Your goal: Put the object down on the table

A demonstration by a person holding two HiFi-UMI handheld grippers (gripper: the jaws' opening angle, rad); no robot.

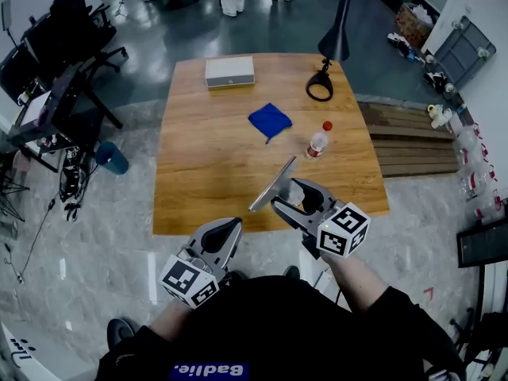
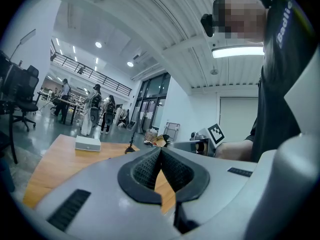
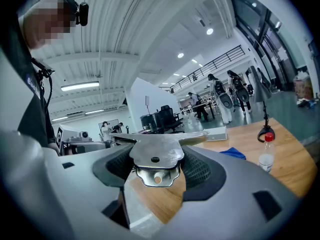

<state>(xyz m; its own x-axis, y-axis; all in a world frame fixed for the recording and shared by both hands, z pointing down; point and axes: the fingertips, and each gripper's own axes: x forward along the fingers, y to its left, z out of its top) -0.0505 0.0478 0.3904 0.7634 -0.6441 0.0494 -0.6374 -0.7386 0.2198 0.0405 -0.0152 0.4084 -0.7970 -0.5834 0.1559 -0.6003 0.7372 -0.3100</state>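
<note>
The right gripper has its jaws standing wide, and the ribbed pads press from both sides on the narrow stem of a flat metal scraper. The left gripper has its jaws together at the tips, with nothing between them. It stays close to the person's body, over the grey floor, just short of the near edge of the wooden table. Beyond the scraper, a little to the right, a clear bottle with a red cap stands upright on the table. It is the nearest thing to the blade, but it is apart from it. Farther on lies a crumpled blue cloth, near the middle of the table. At the far edge there is a flat white box, and to the right of it a black desk lamp with a ring-shaped base. Around the table are black office chairs on the left, a blue bin on the floor and a low wooden bench on the right. In the right gripper view the scraper fills the gap between the jaws. Its small tab with a hole is turned toward the camera, and the long blade runs crosswise just ahead of the jaw tips, sticking out past both of them. The scraper is over the near part of the table, and bare wood shows under it.
</note>
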